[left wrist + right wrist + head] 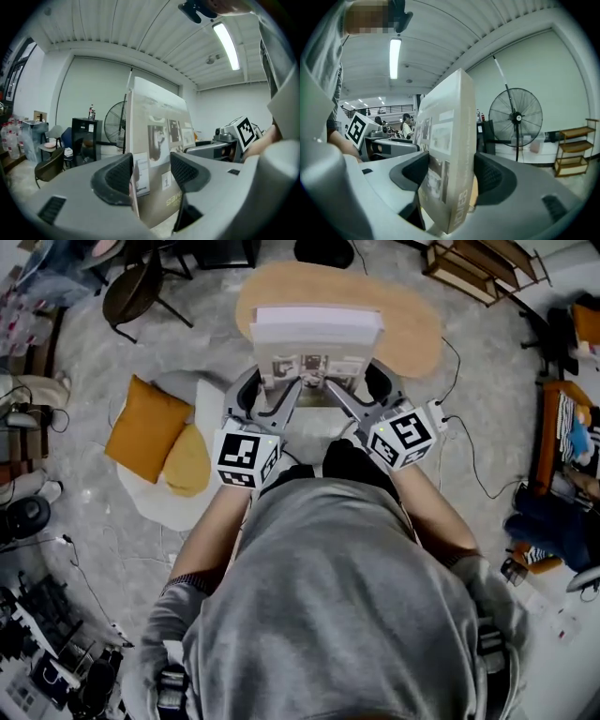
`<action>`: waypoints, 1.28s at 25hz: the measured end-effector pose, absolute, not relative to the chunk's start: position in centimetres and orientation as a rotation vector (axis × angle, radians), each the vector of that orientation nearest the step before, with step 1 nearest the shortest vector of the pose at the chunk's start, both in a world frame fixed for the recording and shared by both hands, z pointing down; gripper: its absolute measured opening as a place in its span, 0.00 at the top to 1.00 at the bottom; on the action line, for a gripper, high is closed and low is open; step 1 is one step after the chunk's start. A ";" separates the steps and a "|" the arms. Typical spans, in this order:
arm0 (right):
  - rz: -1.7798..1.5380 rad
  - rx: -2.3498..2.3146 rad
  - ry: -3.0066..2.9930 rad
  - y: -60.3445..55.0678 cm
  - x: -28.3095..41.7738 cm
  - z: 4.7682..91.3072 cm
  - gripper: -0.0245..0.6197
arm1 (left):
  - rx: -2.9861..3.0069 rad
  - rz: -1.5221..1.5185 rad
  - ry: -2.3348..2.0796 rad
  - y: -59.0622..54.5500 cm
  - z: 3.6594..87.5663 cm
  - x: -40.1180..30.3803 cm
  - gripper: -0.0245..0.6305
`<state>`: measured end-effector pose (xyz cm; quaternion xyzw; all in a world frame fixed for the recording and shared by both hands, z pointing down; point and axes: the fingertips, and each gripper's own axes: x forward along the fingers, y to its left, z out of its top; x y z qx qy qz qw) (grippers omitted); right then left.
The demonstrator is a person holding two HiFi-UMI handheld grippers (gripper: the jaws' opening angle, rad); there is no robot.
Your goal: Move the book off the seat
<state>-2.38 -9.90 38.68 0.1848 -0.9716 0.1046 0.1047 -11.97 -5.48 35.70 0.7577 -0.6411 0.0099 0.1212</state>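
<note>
A thick book with a pale cover stands upright on its edge between both grippers, in front of my chest. My left gripper clasps its lower left corner, my right gripper its lower right corner. In the left gripper view the book sits between the dark pads of the left gripper. In the right gripper view its spine fills the gap of the right gripper. The book hangs in the air over the near edge of an oval wooden top.
A white round seat with two orange cushions lies on the floor to the left. A black chair and wooden shelves stand farther off. A standing fan and cables on the floor are nearby.
</note>
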 end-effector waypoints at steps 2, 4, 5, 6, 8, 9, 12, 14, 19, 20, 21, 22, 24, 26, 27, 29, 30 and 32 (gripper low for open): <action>0.326 0.597 -2.862 -11.4 0.1 38.8 0.47 | 2.253 0.047 -1.834 -7.3 35.7 -9.6 0.54; 0.320 0.646 -2.865 -13.2 2.7 39.0 0.47 | 2.291 0.069 -1.795 -9.5 35.8 -7.1 0.54; 0.311 0.670 -2.861 -14.1 3.9 39.0 0.47 | 2.306 0.080 -1.778 -10.6 35.9 -5.9 0.54; 0.302 0.690 -2.857 -15.1 5.2 39.0 0.47 | 2.318 0.087 -1.763 -11.6 36.0 -4.7 0.54; 0.291 0.722 -2.851 -16.9 7.5 38.9 0.47 | 2.336 0.095 -1.740 -13.7 36.0 -2.4 0.54; 0.290 0.736 -2.847 -17.8 8.6 38.9 0.47 | 2.342 0.097 -1.731 -14.7 36.1 -1.3 0.54; 0.302 0.767 -2.845 -20.6 12.4 39.2 0.47 | 2.359 0.116 -1.705 -17.7 36.3 2.4 0.54; 0.319 0.787 -2.846 -22.4 15.3 39.6 0.47 | 2.374 0.137 -1.687 -19.6 36.4 5.3 0.54; 0.325 0.834 -2.826 -26.2 21.0 40.5 0.47 | 2.385 0.186 -1.652 -23.8 37.5 11.1 0.54; 0.318 0.842 -2.819 -26.8 22.0 40.7 0.47 | 2.386 0.196 -1.648 -24.5 37.6 12.1 0.54; 0.314 0.850 -2.814 -27.5 22.8 40.7 0.47 | 2.386 0.204 -1.644 -25.2 37.7 13.0 0.54; 0.313 0.856 -2.810 -28.0 23.6 40.8 0.47 | 2.387 0.209 -1.640 -25.8 37.8 13.8 0.54; 0.322 0.868 -2.803 -29.0 25.2 41.0 0.47 | 2.388 0.217 -1.632 -26.9 38.0 15.3 0.54; 0.337 0.882 -2.792 -30.0 26.6 41.2 0.47 | 2.389 0.229 -1.620 -28.0 38.3 16.7 0.54; 0.344 0.890 -2.786 -30.5 27.2 41.5 0.47 | 2.392 0.237 -1.610 -28.6 38.6 17.3 0.54; 0.358 0.911 -2.774 -31.3 28.3 42.1 0.47 | 2.403 0.251 -1.582 -29.5 39.2 18.3 0.54; 0.365 0.924 -2.767 -31.6 28.7 42.4 0.47 | 2.408 0.257 -1.567 -30.0 39.5 18.7 0.54; 0.370 0.951 -2.756 -32.6 29.4 42.9 0.47 | 2.417 0.263 -1.541 -31.2 40.0 19.4 0.54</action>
